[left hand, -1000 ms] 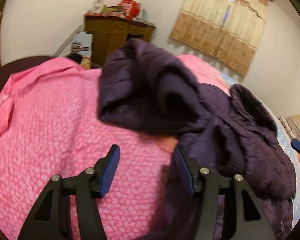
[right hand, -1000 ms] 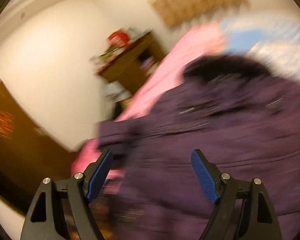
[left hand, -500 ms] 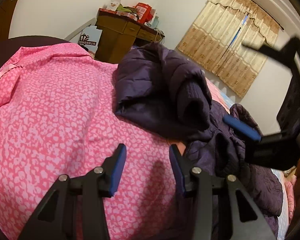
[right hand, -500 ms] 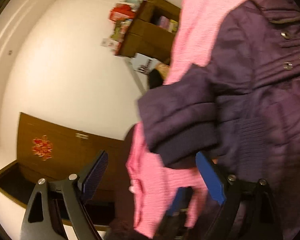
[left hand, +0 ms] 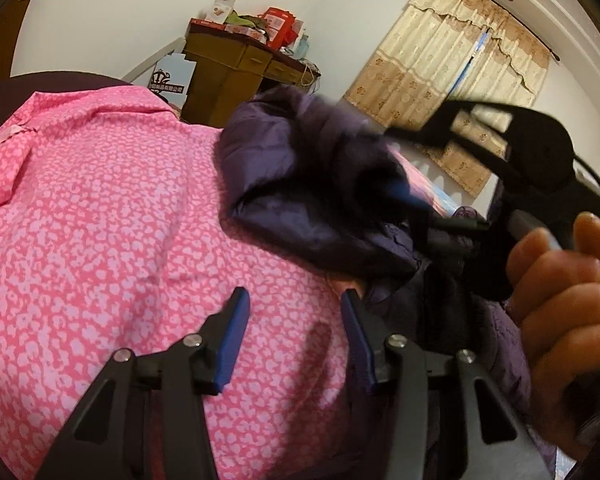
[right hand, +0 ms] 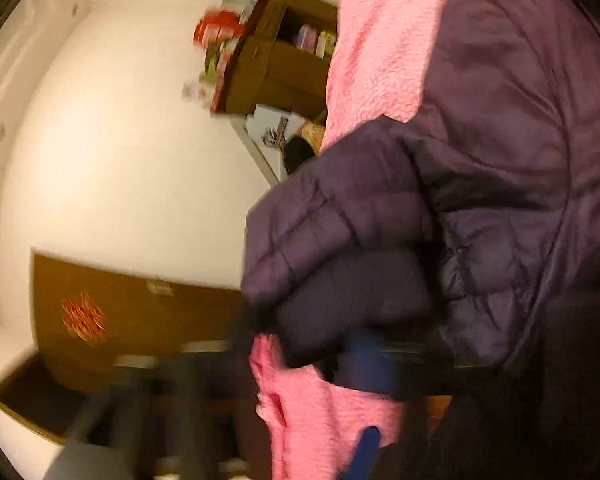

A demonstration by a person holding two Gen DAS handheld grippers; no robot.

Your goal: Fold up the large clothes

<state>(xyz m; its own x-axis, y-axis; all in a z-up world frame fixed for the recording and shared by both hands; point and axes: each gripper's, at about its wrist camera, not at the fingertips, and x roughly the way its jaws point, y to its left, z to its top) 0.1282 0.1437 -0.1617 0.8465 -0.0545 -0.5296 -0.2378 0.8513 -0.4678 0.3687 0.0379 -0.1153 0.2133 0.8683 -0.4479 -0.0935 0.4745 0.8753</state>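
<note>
A dark purple puffer jacket (left hand: pixel 300 196) lies on a pink patterned bedspread (left hand: pixel 100 220). Its sleeve with a knit cuff (right hand: pixel 352 300) is bunched up. My left gripper (left hand: pixel 294 332) is open and empty, low over the bedspread just in front of the jacket. My right gripper (left hand: pixel 412 200) reaches in from the right, held by a hand (left hand: pixel 560 300), with its blue finger at the sleeve opening. In the right wrist view the cuff sits at the blurred blue fingers (right hand: pixel 364 356); whether they grip it is unclear.
A wooden desk (left hand: pixel 236 72) with boxes on top stands against the far wall. Beige curtains (left hand: pixel 460 72) hang at the back right. A brown door (right hand: pixel 120 320) shows in the right wrist view.
The right gripper has moved in onto the jacket's sleeve cuff, which now fills its view. The left gripper has edged closer to the jacket, still open.
</note>
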